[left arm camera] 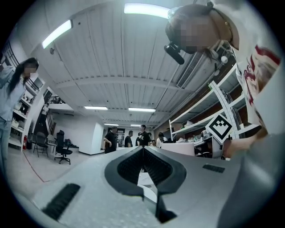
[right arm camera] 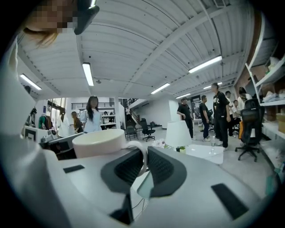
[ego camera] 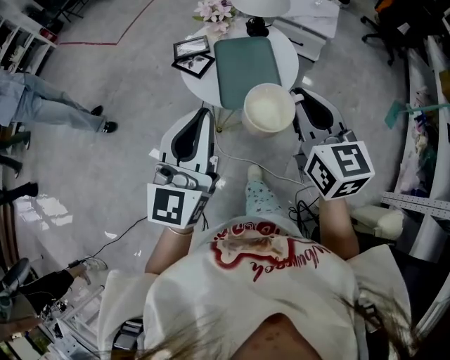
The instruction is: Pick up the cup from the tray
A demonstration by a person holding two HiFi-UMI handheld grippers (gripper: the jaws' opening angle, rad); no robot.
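Note:
A cream cup hangs in the air in front of the green tray, which lies on a round white table. My right gripper is shut on the cup's handle. In the right gripper view the cup sits left of the jaws, and its white handle is pinched in my right gripper. My left gripper is held to the left of the cup, apart from it. In the left gripper view its jaws meet at the tips, so my left gripper is shut with nothing in it.
Two picture frames, flowers and a lamp base stand on the table beside the tray. A cable runs over the floor below. Shelving lines the right side. A person's legs are at the far left.

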